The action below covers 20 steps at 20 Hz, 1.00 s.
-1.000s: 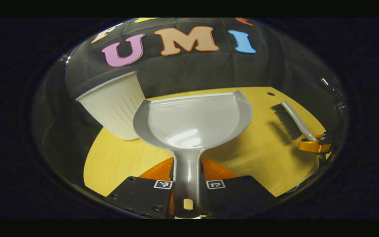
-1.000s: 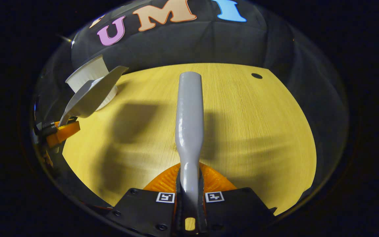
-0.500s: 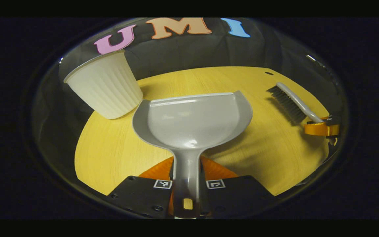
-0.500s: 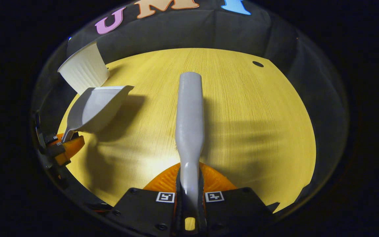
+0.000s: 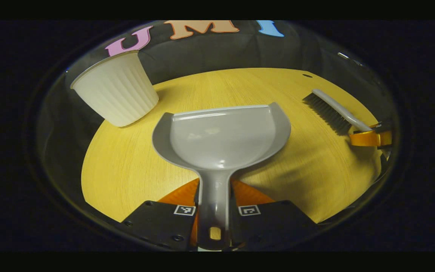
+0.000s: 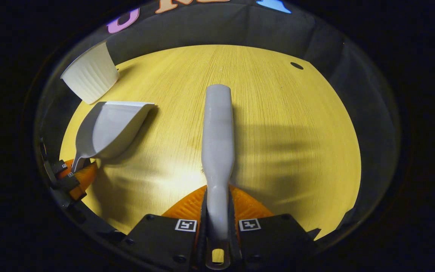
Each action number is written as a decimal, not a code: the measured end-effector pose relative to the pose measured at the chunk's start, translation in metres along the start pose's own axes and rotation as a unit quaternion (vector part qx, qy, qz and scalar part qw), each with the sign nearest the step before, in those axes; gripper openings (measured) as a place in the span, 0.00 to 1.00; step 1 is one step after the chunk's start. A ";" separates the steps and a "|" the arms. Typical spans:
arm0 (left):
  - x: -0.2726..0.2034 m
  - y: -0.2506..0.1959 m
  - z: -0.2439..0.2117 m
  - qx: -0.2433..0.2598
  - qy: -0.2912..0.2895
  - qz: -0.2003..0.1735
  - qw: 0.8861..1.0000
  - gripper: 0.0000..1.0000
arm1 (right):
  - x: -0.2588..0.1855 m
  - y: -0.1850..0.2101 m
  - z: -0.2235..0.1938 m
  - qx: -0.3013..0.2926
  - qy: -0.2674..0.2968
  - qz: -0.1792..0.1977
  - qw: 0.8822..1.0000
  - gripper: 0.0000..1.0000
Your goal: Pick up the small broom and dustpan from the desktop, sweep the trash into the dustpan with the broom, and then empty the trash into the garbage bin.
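With both fingers pinched on its handle, the left gripper (image 5: pixel 215 211) holds the grey dustpan (image 5: pixel 223 136) low over the wooden desktop (image 5: pixel 127 170), scoop facing away. The right gripper (image 6: pixel 217 226) is clamped the same way on the small broom (image 6: pixel 217 128), whose dark bristles (image 5: pixel 325 113) show in the left gripper view. The white ribbed garbage bin (image 5: pixel 115 92) sits at the far left corner, near the pan.
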State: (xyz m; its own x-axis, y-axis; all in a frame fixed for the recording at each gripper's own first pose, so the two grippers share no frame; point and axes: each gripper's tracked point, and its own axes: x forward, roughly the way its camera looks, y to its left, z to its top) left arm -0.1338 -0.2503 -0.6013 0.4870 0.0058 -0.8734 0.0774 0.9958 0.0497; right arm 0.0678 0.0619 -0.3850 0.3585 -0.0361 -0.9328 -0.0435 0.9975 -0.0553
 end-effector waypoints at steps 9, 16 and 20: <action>-0.012 0.013 0.028 -0.008 -0.090 0.045 0.995 0.96 | -0.059 0.002 0.036 -0.003 -0.135 0.018 0.991 1.00; -0.110 0.025 0.164 0.010 -0.331 0.104 0.938 0.94 | -0.237 -0.002 0.110 -0.033 -0.445 0.068 0.892 1.00; -0.169 0.004 0.212 -0.024 -0.420 0.094 0.902 0.93 | -0.264 -0.007 0.093 -0.055 -0.520 0.077 0.849 1.00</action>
State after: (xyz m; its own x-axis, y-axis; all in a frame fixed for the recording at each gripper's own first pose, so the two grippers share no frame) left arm -0.0319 -0.2671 -0.3505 0.9768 0.1239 -0.1748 -0.1039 0.9874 0.1195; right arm 0.0598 0.0696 -0.1048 0.9674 0.2245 -0.1172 -0.2313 0.9717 -0.0478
